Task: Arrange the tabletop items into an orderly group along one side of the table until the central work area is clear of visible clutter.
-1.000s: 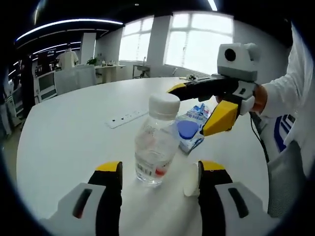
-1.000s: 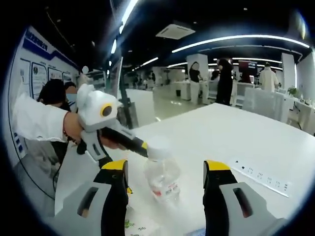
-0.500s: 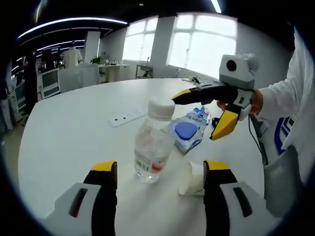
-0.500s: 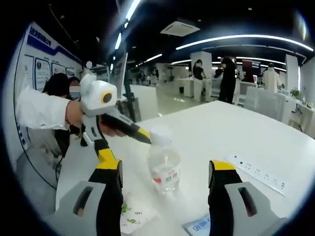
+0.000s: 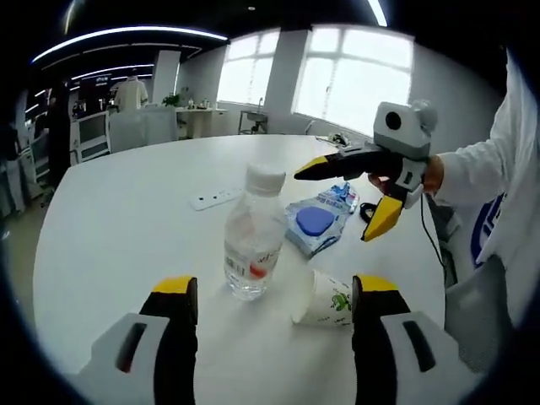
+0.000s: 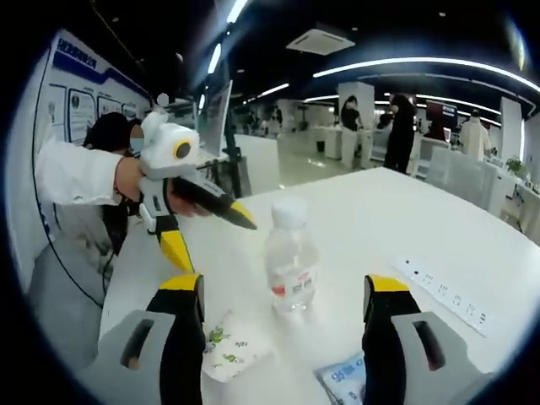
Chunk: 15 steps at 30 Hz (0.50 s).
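Observation:
A clear water bottle [image 5: 251, 236] with a white cap stands upright on the white table [image 5: 126, 236]. Beside it a paper cup [image 5: 325, 302] lies on its side, and a blue-and-white packet [image 5: 316, 221] lies flat behind that. My left gripper [image 5: 272, 291] is open, a little short of the bottle. My right gripper [image 5: 342, 200] hangs open above the packet, held by a hand. In the right gripper view the bottle [image 6: 291, 257] stands ahead of my open right gripper [image 6: 283, 287], with the cup [image 6: 232, 346] and packet [image 6: 346, 375] close below. Beyond them the left gripper [image 6: 211, 239] is open in the air.
A white power strip [image 5: 215, 199] lies on the table past the bottle, also the power strip [image 6: 447, 295] at the right. A dark cable [image 5: 364, 211] sits near the packet. The table's edge curves round at the left. Desks, windows and standing people are far behind.
Both grippers have drawn back from the bottle, which now looks smaller and further off. The cup and the packet show more fully. Both grippers stay open.

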Motion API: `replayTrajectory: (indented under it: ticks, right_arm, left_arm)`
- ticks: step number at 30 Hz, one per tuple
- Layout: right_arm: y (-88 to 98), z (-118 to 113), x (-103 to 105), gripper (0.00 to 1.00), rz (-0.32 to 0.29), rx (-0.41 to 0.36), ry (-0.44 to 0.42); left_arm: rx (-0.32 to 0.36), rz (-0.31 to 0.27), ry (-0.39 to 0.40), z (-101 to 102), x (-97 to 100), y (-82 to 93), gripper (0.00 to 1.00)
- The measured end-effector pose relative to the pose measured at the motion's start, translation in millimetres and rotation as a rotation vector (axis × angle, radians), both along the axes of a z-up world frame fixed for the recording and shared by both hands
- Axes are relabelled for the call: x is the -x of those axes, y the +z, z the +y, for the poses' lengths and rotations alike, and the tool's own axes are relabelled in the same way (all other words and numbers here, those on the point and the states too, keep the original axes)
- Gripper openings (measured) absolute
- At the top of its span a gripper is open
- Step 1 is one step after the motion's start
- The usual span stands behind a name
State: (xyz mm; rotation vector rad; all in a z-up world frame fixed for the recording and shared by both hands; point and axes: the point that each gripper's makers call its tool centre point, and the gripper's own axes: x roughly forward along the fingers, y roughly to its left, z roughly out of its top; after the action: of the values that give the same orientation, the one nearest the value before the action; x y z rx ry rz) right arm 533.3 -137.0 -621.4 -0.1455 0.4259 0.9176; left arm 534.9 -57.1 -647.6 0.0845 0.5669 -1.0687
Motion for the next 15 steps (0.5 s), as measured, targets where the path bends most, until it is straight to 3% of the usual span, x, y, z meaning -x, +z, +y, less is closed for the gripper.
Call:
replayTrajectory:
  ticks: [15]
  right_arm:
    - [-5.9, -11.0, 22.7, 0.73, 0.041, 0.031, 0.029]
  left_arm:
    - [0.01, 0.011, 0.037, 11.1, 28.0, 7.6, 0.77]
